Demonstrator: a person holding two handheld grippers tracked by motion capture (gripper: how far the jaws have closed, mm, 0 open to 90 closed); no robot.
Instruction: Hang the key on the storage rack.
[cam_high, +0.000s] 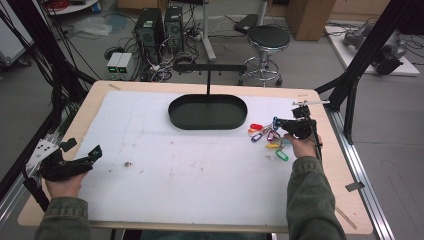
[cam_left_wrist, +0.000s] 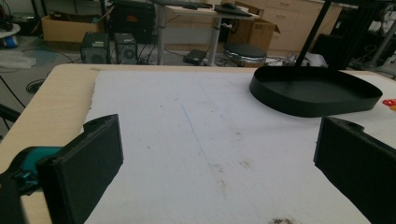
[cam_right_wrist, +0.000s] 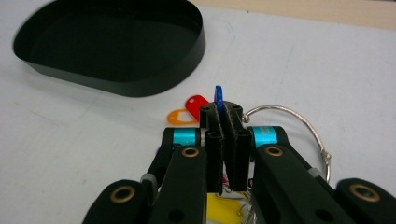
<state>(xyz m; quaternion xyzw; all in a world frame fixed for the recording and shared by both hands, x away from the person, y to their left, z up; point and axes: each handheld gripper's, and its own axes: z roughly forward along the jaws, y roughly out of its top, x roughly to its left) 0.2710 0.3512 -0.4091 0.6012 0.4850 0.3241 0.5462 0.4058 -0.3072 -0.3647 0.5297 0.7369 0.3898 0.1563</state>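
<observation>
Right gripper (cam_right_wrist: 226, 114) clenched on a blue key tag (cam_right_wrist: 217, 94), just right of the black oval tray (cam_high: 208, 112). Red tag (cam_right_wrist: 195, 105), orange tag (cam_right_wrist: 178, 116) and metal ring (cam_right_wrist: 299, 122) lying beside, near the tray. Left gripper (cam_high: 80, 159) released, jaws wide apart, far left of the tray, over white mat (cam_high: 165, 165).
</observation>
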